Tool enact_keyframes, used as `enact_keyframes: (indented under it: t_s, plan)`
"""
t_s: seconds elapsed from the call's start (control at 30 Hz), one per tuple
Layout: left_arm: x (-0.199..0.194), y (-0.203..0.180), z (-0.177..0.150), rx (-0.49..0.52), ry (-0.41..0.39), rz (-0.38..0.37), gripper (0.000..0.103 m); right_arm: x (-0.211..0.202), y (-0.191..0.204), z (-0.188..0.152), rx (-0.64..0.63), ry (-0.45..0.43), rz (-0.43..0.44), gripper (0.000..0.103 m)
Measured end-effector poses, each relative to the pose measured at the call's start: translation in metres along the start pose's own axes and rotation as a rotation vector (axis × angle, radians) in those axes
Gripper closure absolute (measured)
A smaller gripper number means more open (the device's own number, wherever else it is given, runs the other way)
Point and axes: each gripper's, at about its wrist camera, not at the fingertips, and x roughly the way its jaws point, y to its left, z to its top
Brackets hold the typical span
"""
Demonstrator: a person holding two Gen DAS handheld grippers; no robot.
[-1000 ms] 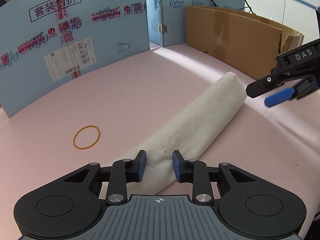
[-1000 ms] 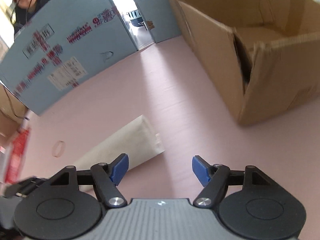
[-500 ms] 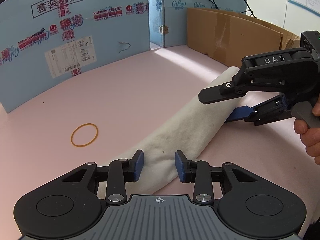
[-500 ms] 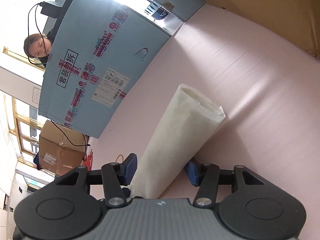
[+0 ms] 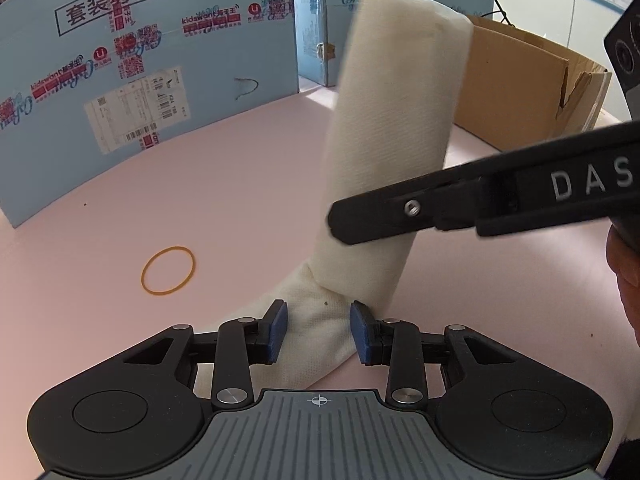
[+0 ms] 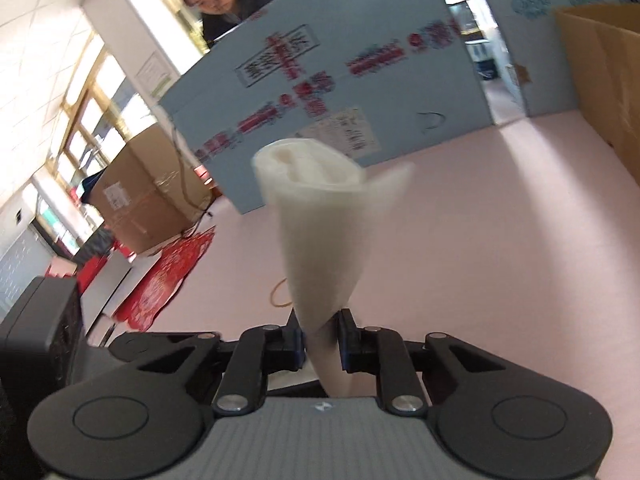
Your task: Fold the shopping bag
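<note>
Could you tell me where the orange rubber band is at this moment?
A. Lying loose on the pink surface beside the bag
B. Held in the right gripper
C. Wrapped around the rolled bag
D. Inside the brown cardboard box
A: the rubber band lies flat on the pink surface, clear of the rolled bag.

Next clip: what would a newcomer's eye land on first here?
The rolled white shopping bag, bent upward mid-table: its far half stands nearly upright while the near end lies between the left gripper pads. The right gripper is closing on the raised part, crossing from the right in the left wrist view. An orange rubber band lies loose on the pink table, left of the bag.
</note>
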Motion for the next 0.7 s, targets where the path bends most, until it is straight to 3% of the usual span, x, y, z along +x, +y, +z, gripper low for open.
enact_keyframes:
  t_s: [0.23, 0.27, 0.3, 0.4, 0.5, 0.57, 0.7]
  plan:
    - [-0.012, 0.018, -0.005, 0.020, -0.005, -0.065, 0.065, 0.033, 0.023, 0.005, -0.086, 0.089, 0.012, 0.089]
    - [-0.024, 0.021, -0.008, 0.025, -0.004, -0.035, 0.057, 0.036, 0.023, 0.005, -0.087, 0.095, 0.006, 0.090]
    - [-0.036, 0.025, -0.013, 0.022, -0.009, -0.002, 0.055, 0.037, 0.024, 0.005, -0.088, 0.102, 0.000, 0.090]
    - [-0.060, 0.040, -0.031, -0.034, 0.000, 0.070, 0.054, 0.038, 0.026, -0.001, -0.087, 0.112, -0.004, 0.091]
    - [-0.060, 0.064, -0.055, -0.149, 0.047, 0.139, 0.055, 0.042, 0.031, -0.005, -0.112, 0.123, -0.001, 0.090]
    - [-0.058, 0.070, -0.066, -0.210, 0.016, 0.134, 0.054, 0.045, 0.037, -0.007, -0.146, 0.129, 0.006, 0.090]
    - [-0.055, 0.061, -0.067, -0.144, 0.020, 0.129, 0.042, 0.055, 0.061, -0.011, -0.304, 0.163, 0.052, 0.090]
